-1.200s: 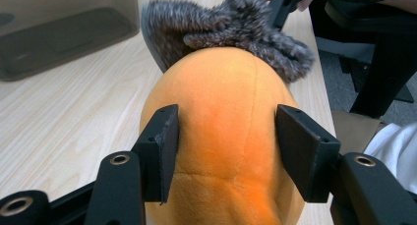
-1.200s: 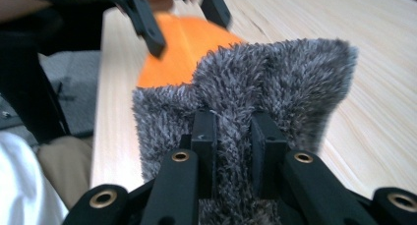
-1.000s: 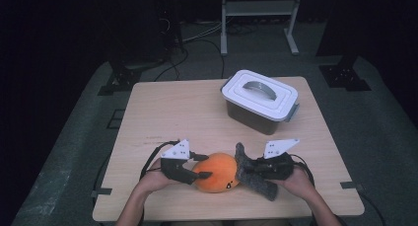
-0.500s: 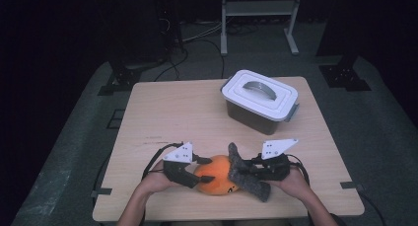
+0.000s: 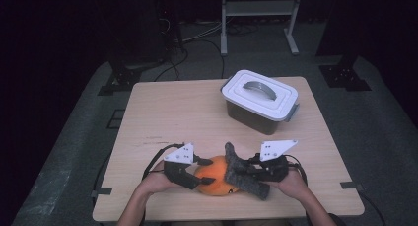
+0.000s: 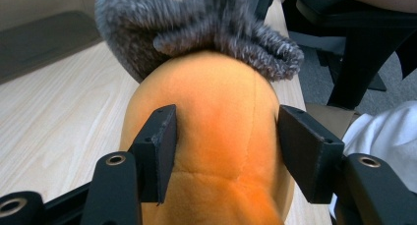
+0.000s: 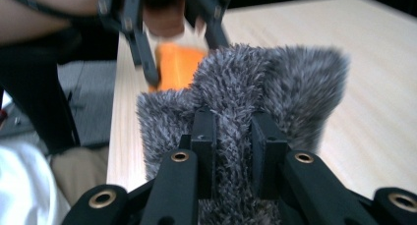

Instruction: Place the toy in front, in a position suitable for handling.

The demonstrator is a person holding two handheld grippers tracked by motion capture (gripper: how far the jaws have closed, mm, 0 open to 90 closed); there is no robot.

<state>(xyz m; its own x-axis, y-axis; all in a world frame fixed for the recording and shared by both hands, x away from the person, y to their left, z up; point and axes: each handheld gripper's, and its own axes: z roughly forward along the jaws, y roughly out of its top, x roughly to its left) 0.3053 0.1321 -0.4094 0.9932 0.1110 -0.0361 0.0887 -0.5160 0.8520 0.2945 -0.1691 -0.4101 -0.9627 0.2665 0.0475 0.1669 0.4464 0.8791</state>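
An orange plush ball lies near the table's front edge. My left gripper is shut on its left side; in the left gripper view the jaws press into the orange plush ball from both sides around the gripper. A grey furry cover drapes over the ball's right side, and my right gripper is shut on it. In the right gripper view the jaws pinch a fold of the grey furry cover at the gripper, with the orange ball behind it. The grey cover caps the ball's far end.
A grey bin with a white handled lid stands at the back right of the wooden table. A metal stand and cables lie on the floor beyond the table. Both hands rest at the front edge.
The grey cover has slid a little left over the orange ball, with the right gripper following. The left gripper has closed in slightly towards the ball.
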